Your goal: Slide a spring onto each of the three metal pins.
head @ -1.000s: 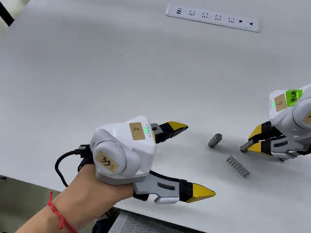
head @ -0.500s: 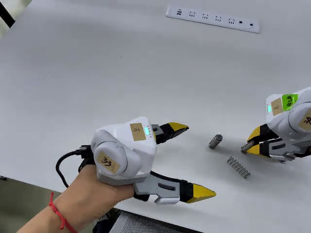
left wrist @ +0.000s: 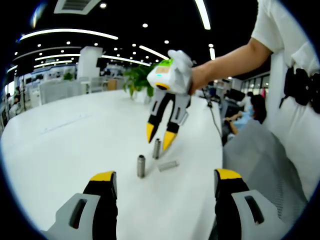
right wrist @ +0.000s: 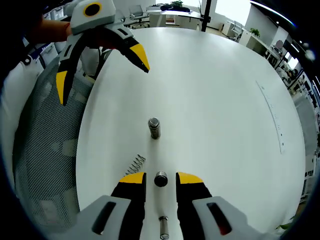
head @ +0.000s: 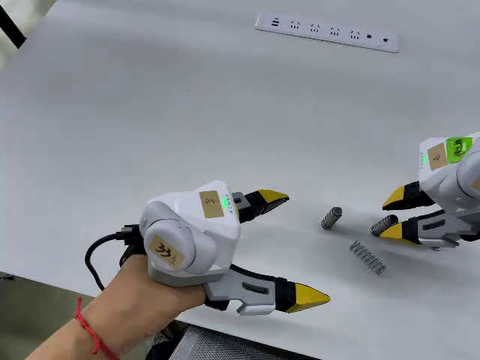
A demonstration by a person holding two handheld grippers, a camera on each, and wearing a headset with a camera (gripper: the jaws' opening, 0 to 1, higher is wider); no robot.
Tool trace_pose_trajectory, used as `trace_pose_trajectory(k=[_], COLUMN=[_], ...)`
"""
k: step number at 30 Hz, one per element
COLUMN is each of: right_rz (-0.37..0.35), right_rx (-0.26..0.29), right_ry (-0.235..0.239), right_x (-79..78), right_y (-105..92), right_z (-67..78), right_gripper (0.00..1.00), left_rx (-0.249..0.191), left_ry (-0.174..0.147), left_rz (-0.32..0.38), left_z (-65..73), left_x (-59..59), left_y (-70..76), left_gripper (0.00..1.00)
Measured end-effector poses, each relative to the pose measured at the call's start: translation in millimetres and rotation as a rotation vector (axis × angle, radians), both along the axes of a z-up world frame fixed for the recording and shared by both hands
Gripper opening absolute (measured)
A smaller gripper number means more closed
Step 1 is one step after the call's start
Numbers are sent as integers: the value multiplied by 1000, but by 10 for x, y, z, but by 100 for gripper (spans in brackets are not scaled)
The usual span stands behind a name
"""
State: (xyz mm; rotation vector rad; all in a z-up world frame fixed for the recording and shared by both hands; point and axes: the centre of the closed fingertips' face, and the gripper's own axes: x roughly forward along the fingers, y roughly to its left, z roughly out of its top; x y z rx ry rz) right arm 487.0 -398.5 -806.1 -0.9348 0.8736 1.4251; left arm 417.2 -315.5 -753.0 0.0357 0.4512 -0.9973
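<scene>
In the head view, the left gripper sits in the lower left of the frame, held in a hand, with its jaws spread wide and nothing between them. At the right edge, the right gripper has its jaws slightly apart around an upright pin that looks already sleeved in a spring. It does not seem to clamp the pin. A second pin, also coiled, stands just to the left. A loose spring lies flat on the white worktop below both pins. Its long axis runs from upper left to lower right. A power strip lies along the top edge.

In the left gripper view, the left gripper is wide open at the bottom. The second pin and the loose spring lie ahead, with the right gripper straddling the pin behind them.

In the right gripper view, the right gripper brackets the pin with a thin gap on each side. The loose spring lies just left of its left jaw, and the second pin stands farther up. A short metal rod lower down may be the third pin. The left gripper is at upper left. The right gripper is much the nearer to the loose spring.
</scene>
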Motion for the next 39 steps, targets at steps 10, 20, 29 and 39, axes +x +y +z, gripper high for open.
trace_pose_trajectory(k=[10, 20, 29, 39], right_rz=[-131, -208, -307, -379], right_rx=[155, 268, 405, 580], right_ry=[-13, -37, -34, -19], right_x=[-5, -49, -173, -313], right_y=[-68, -372, -647, -986], right_z=[493, 709, 880, 1037], right_gripper=[34, 52, 61, 79], left_rx=[28, 104, 207, 310], left_ry=[-13, -38, -69, -88], left_rz=[-14, -42, -105, -209], left_z=[64, 129, 161, 148], left_x=[-32, -89, -173, -225], left_y=[-26, -53, -184, -431], left_gripper=[79, 80, 78, 74])
